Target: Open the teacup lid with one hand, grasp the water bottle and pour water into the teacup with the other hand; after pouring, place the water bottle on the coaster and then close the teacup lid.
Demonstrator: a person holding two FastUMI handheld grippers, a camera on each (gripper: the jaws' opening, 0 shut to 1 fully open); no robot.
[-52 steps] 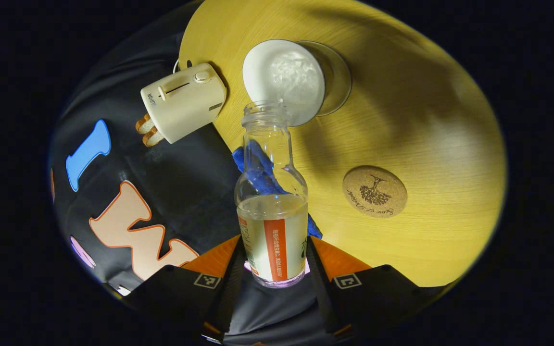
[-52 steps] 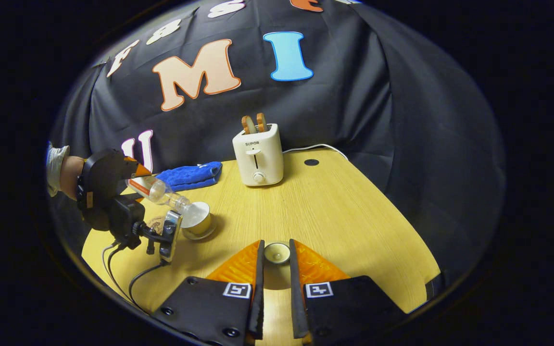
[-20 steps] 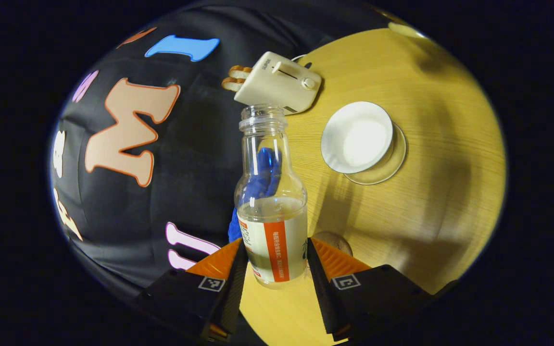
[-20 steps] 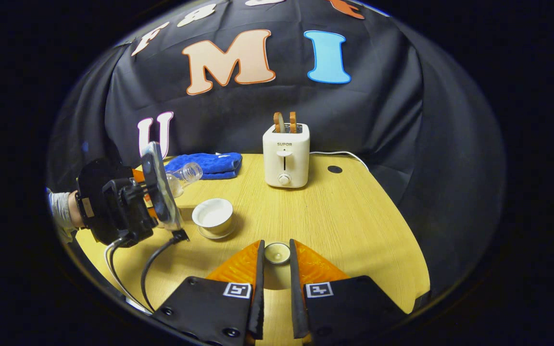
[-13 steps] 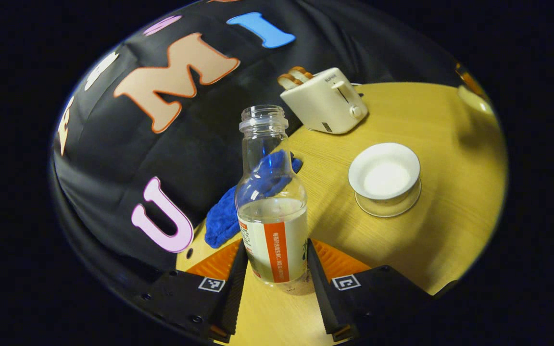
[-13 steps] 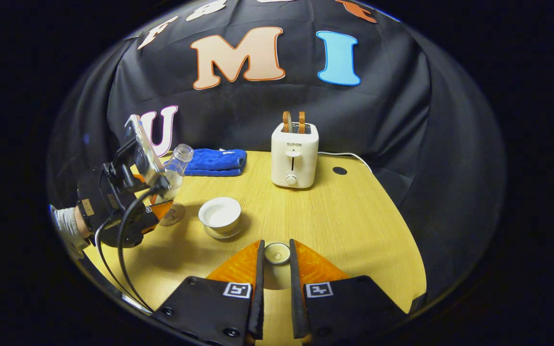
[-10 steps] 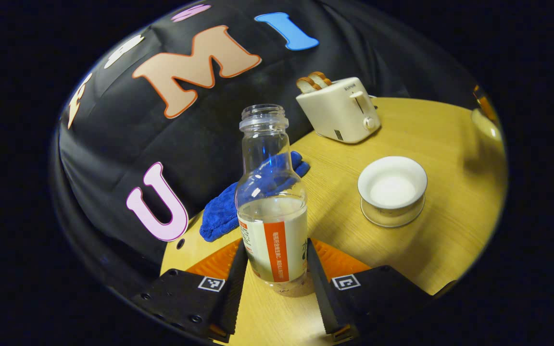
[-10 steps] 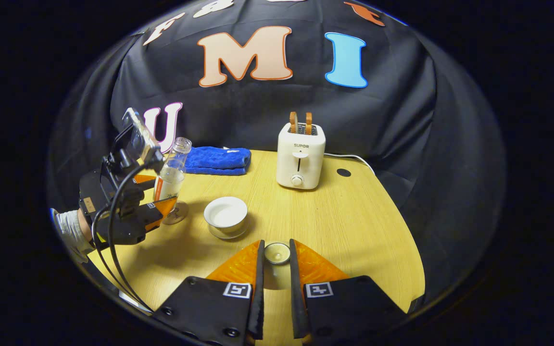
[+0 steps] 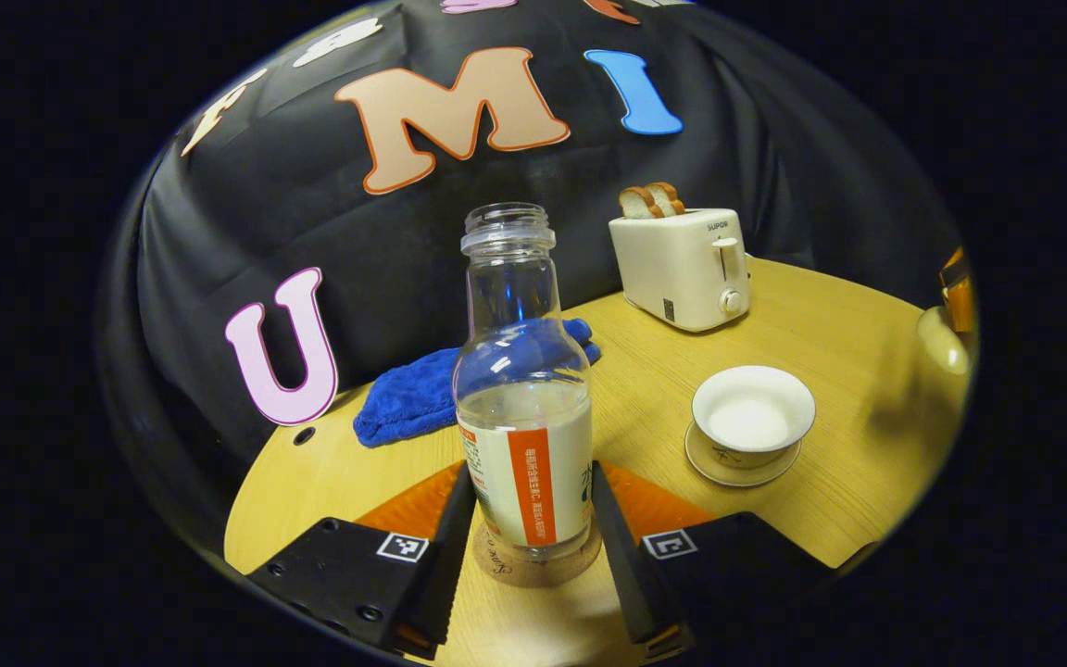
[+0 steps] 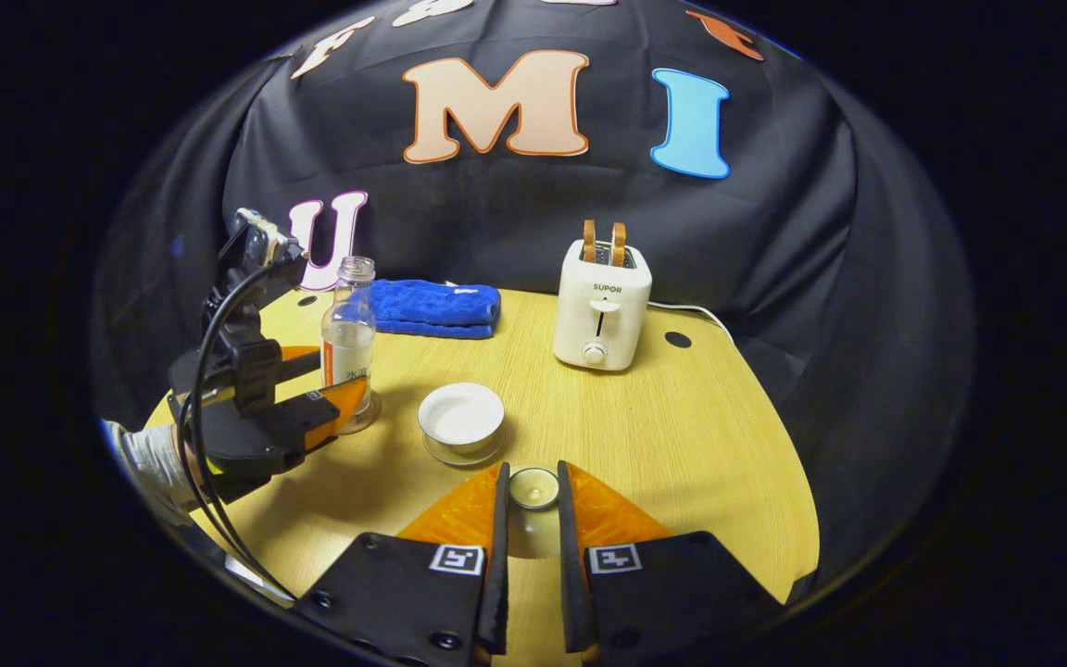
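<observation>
A clear water bottle (image 9: 524, 445) with an orange-striped label and no cap stands upright on the cork coaster (image 9: 533, 567). My left gripper (image 9: 526, 482) is shut on its lower body, one finger on each side. To its right sits the white teacup (image 9: 753, 417) on its saucer, uncovered, with water inside. In the right gripper view, my right gripper (image 10: 531, 482) is shut on the small white teacup lid (image 10: 533, 488), held above the table in front of the teacup (image 10: 460, 417). Left of the cup are the bottle (image 10: 348, 347) and the left gripper (image 10: 325, 378).
A white toaster (image 10: 600, 301) with two bread slices stands at the back of the round wooden table (image 10: 682, 445), its cord trailing right. A folded blue cloth (image 10: 432, 308) lies at the back left, behind the bottle. A sleeved hand (image 10: 149, 463) holds the left gripper at the table's left edge.
The bottle went from tilted over the teacup to upright, moved left and came down onto the coaster. The right gripper kept the lid in place.
</observation>
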